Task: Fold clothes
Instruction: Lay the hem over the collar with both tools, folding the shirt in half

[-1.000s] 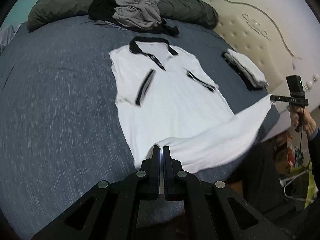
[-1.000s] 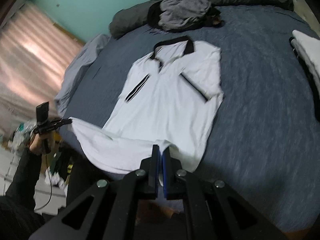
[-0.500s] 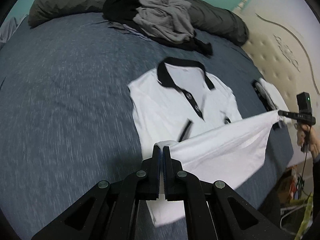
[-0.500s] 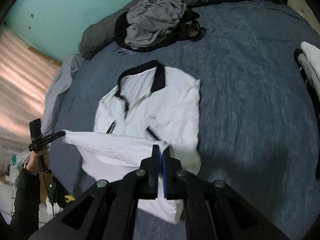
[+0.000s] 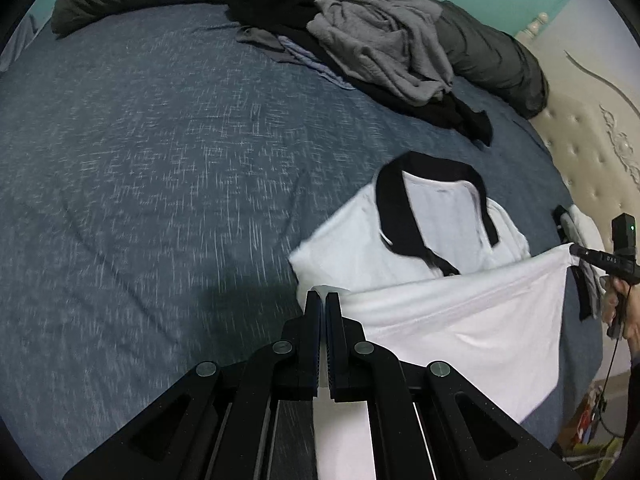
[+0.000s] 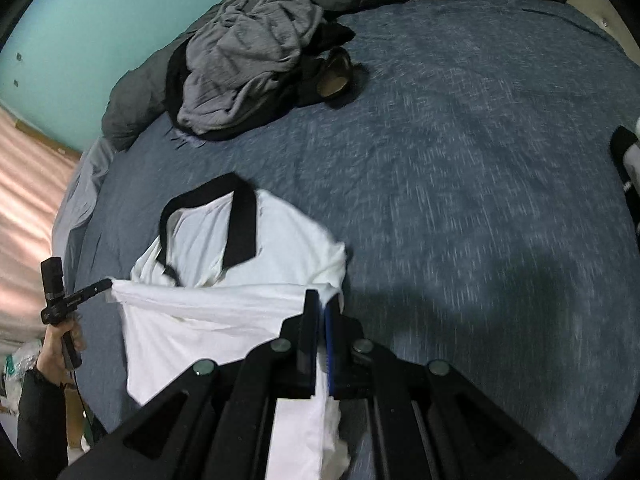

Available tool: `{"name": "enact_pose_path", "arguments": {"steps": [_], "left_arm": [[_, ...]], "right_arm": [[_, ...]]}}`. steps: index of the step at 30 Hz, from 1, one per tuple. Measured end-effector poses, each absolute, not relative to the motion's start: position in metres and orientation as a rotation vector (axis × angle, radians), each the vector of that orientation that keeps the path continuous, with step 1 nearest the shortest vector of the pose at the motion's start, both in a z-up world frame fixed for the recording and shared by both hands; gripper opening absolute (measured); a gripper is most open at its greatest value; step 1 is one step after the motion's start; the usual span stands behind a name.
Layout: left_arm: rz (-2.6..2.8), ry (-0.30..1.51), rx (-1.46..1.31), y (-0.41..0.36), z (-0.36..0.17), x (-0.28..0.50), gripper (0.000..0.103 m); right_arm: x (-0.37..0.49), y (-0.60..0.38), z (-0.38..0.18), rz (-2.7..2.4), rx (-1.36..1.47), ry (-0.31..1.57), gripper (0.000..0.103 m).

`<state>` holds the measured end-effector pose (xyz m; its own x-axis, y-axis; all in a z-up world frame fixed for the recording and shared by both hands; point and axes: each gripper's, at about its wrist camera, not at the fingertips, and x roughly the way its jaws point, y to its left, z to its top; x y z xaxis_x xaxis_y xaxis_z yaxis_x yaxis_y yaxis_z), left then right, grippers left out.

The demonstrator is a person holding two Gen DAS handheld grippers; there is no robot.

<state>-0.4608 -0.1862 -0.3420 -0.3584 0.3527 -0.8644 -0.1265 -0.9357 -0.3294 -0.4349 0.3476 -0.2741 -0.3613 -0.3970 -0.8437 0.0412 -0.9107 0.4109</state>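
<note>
Currently both grippers are pinched tight on the hem of the white polo shirt [image 5: 448, 320], one at each bottom corner.

Left gripper [image 5: 323, 300]: jaws closed on the hem corner at lower centre of the left view; cloth runs down between the fingers and out of the frame bottom. Right gripper [image 6: 322, 300]: same on the other corner; white fabric hangs between its fingers to the bottom edge.

Each gripper also shows in the other camera: the right one at the far right edge of the left view [image 5: 576, 250], the left one at the left edge of the right view [image 6: 106, 282]. The hem is stretched taut between them, raised off the blue-grey bed [image 5: 160, 160].

Orientation: the black collar [image 5: 436, 204] points toward the upper part of the frame, at the rumpled grey and black clothes pile [image 5: 380, 40] and the dark rolled duvet [image 5: 492, 56]. Shirt long axis runs collar to hem, up-down in frame. The lower half is lifted and doubled toward the collar, covering the placket below its first bit.

Hidden/unclear:
- Sleeves are under the raised panel and not visible.
- Folded white garment with dark trim [image 5: 576, 228] is cut off at right, partly behind the right gripper; in the right view it is only a sliver at the edge [image 6: 630, 160].
- Bedspread is motion-blurred in both views.
- Padded cream headboard [image 5: 592, 152] clips at the right rim.
- Hand [image 6: 60, 344] on the left gripper's handle is partly in shadow.
</note>
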Motion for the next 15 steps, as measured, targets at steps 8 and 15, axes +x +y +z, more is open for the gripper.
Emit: {"name": "enact_pose_path", "arguments": {"steps": [8, 15], "left_arm": [[2.371, -0.404, -1.610, -0.194, -0.380, -0.478, 0.005], [2.469, -0.388, -1.521, -0.202, -0.359, -0.457, 0.020]], "right_arm": [[-0.467, 0.341, -0.318, -2.401, 1.636, -0.480, 0.003], [-0.462, 0.350, -0.311, -2.559, 1.549, -0.484, 0.034]]}}
